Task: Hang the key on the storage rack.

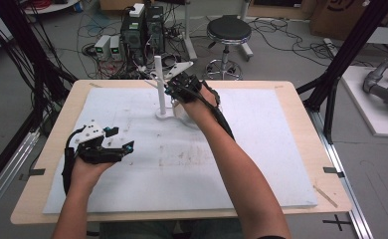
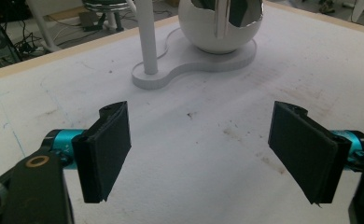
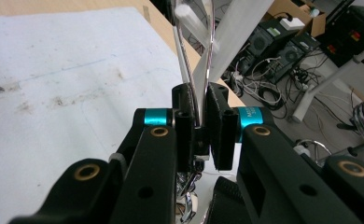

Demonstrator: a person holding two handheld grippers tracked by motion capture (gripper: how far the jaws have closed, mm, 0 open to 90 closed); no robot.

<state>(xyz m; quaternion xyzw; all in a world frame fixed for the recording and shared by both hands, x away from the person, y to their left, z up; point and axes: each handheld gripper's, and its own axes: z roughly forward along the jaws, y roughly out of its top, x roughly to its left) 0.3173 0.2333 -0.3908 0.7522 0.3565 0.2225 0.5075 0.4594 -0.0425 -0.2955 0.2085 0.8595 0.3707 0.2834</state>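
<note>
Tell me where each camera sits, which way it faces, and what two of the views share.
High view: above the person's side, looking forward and down on the table; both forearms, left gripper, right gripper.
Left gripper view: on the left gripper, jaws wide apart, facing the white stand.
Right gripper view: on the right gripper, jaws shut on a thin shiny piece.
Shared: the white stand.

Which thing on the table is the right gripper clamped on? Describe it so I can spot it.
Find the white post at the table's far middle. Beside it, on the same white base, sits a round white bowl. The right gripper pinches a thin shiny metal utensil handle rising from it.
</note>
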